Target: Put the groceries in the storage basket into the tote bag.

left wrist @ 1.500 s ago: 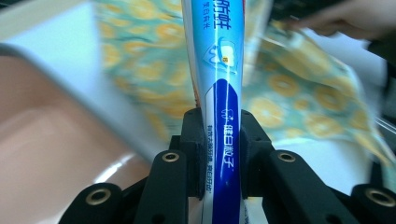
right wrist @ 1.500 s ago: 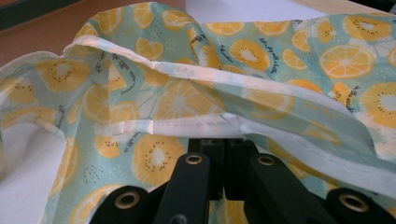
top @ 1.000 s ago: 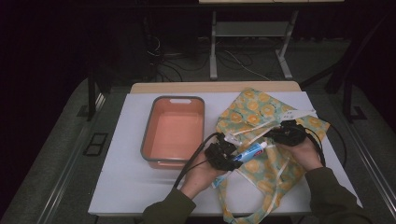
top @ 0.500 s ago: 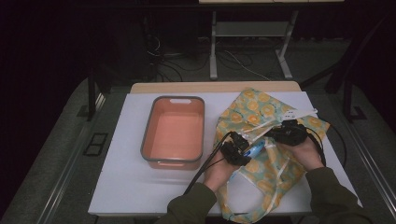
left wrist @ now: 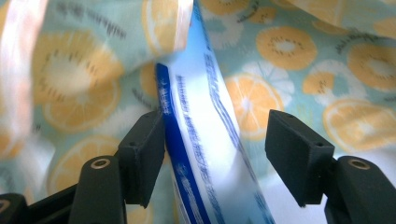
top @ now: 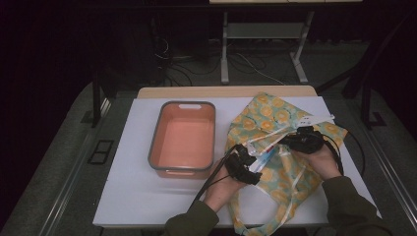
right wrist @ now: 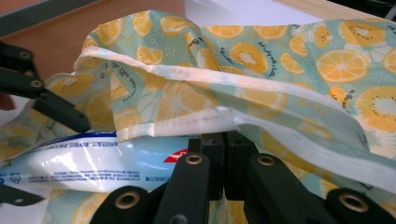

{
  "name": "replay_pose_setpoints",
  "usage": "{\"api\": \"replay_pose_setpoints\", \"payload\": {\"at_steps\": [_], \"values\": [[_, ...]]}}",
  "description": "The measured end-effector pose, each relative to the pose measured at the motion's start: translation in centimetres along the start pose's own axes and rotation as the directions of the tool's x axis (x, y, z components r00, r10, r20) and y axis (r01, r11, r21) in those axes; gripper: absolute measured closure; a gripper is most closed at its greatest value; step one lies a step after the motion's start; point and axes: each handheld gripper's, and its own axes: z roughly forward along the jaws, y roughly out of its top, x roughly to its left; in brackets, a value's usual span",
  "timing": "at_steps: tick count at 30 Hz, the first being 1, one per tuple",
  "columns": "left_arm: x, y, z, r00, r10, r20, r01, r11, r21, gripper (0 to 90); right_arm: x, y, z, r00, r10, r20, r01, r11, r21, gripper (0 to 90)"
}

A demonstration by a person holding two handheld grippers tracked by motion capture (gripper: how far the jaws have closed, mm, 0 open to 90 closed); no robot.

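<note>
Right of the tray (top: 183,137), my left hand-held gripper (left wrist: 215,144) has just been opening around the white-and-blue packet (left wrist: 205,140); my right hand-held gripper (right wrist: 224,149) pinches the fruit-print bag's (right wrist: 280,70) rim.

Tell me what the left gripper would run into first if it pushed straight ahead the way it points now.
The left gripper, whose jaws have just been opening, has the blue-and-white tube between them, touching one pad. Straight ahead it would probably slide along the tube and meet the fruit-print bag lying behind it; depth is unclear.

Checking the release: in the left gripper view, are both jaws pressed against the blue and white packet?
No: the left gripper stands open, and a gap shows between the blue and white packet and one jaw.
</note>
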Motion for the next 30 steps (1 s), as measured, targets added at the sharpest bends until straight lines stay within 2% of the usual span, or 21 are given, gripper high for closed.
{"api": "replay_pose_setpoints", "payload": {"at_steps": [4,10,12,14,15,16,18,20,22,25,30], "values": [[-1.0,-0.9,-1.1,0.9999,0.015,0.003,-0.015,0.9999,0.008,35.3,0.0,0.0,0.0,1.0000,0.001,-0.002,-0.001,1.000,-0.001,88.8],[-1.4,-3.0,-2.2,0.9998,-0.003,0.017,0.003,0.9994,0.035,43.0,0.0,0.0,0.0,1.0000,-0.002,-0.003,0.002,1.000,0.001,88.8],[-1.4,-3.6,-2.1,1.0000,0.004,0.007,-0.004,0.9987,0.051,43.9,0.1,0.0,0.0,1.0000,-0.001,-0.003,0.001,1.000,0.001,88.8],[-1.1,-3.9,-2.2,1.0000,0.001,0.003,-0.001,0.9992,0.039,52.0,0.1,0.0,0.0,1.0000,-0.001,-0.003,0.001,1.000,0.003,88.8],[-1.0,-3.9,-2.3,0.9998,-0.011,0.017,0.010,0.9994,0.032,54.3,0.1,0.0,0.0,1.0000,-0.002,-0.003,0.002,1.000,0.002,88.8],[-1.0,-3.8,-2.5,0.9998,-0.003,0.019,0.003,0.9998,0.019,58.7,0.1,0.0,0.0,1.0000,-0.004,-0.004,0.004,1.000,0.002,88.8],[-1.3,-3.4,-2.9,0.9994,0.034,-0.009,-0.034,0.9994,0.002,68.8,0.1,0.0,0.0,1.0000,-0.003,-0.004,0.003,1.000,0.002,88.8],[-1.4,-3.1,-3.1,0.9980,0.054,-0.033,-0.054,0.9984,-0.014,75.4,0.1,-0.1,0.1,1.0000,-0.002,-0.004,0.002,1.000,0.002,88.8],[-1.0,-2.8,-3.3,0.9973,0.049,-0.055,-0.051,0.9980,-0.036,81.1,0.1,-0.1,0.1,1.0000,-0.002,-0.004,0.002,1.000,0.003,88.8],[-0.5,-2.1,-3.1,0.9991,0.026,-0.033,-0.027,0.9983,-0.052,85.0,0.1,0.0,0.1,1.0000,-0.004,-0.004,0.004,1.000,0.003,88.8],[-0.6,-0.6,-1.9,0.9994,0.028,-0.022,-0.030,0.9973,-0.067,85.8,0.1,0.0,0.0,1.0000,-0.001,-0.002,0.001,1.000,0.000,88.8]]}}
